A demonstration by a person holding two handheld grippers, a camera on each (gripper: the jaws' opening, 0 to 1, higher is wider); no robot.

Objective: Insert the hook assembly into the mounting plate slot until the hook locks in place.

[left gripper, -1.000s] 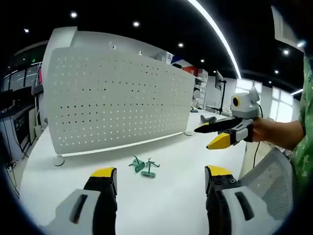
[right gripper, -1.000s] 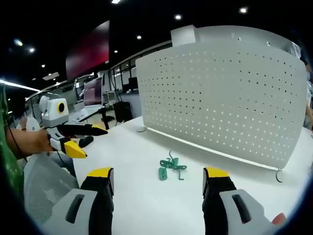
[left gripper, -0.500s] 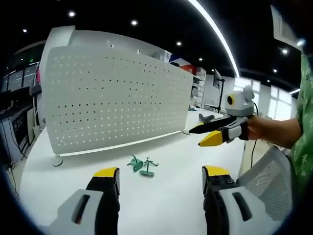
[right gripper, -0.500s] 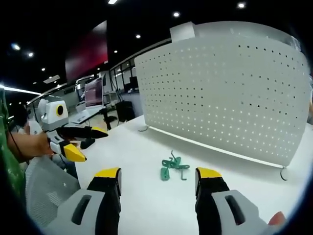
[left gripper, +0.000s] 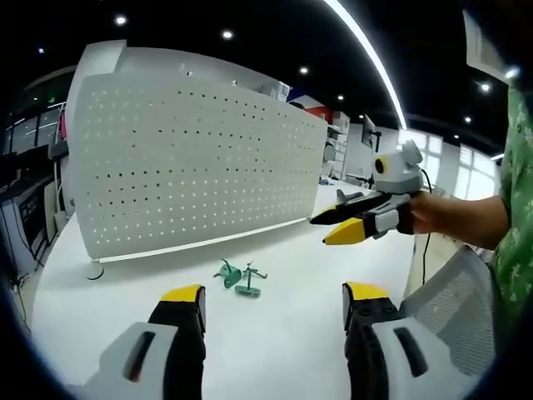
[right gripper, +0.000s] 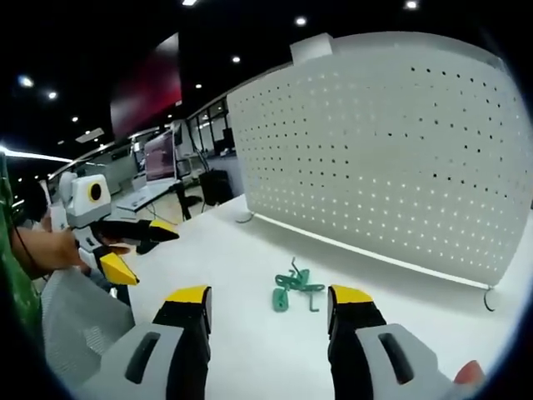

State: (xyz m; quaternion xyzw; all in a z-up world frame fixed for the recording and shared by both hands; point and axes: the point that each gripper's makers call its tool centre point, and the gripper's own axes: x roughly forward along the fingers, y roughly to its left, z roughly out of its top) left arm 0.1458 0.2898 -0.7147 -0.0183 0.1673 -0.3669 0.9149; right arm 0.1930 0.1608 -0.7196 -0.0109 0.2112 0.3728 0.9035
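Above the white bench (left gripper: 275,333), both grippers hover with fingers spread wide, holding nothing: left gripper (left gripper: 271,304), right gripper (right gripper: 266,300). Green hook assembly (right gripper: 291,287) lies mid-bench before the upright perforated mounting plate (right gripper: 391,150); its small parts are hard to distinguish.

A dim office with a black ceiling, small round spotlights and a long light strip (left gripper: 366,52) toward one o'clock. A white table (left gripper: 283,325) fills the foreground; bright windows (left gripper: 433,158) at three o'clock; a mesh chair back (left gripper: 454,308) at four o'clock.
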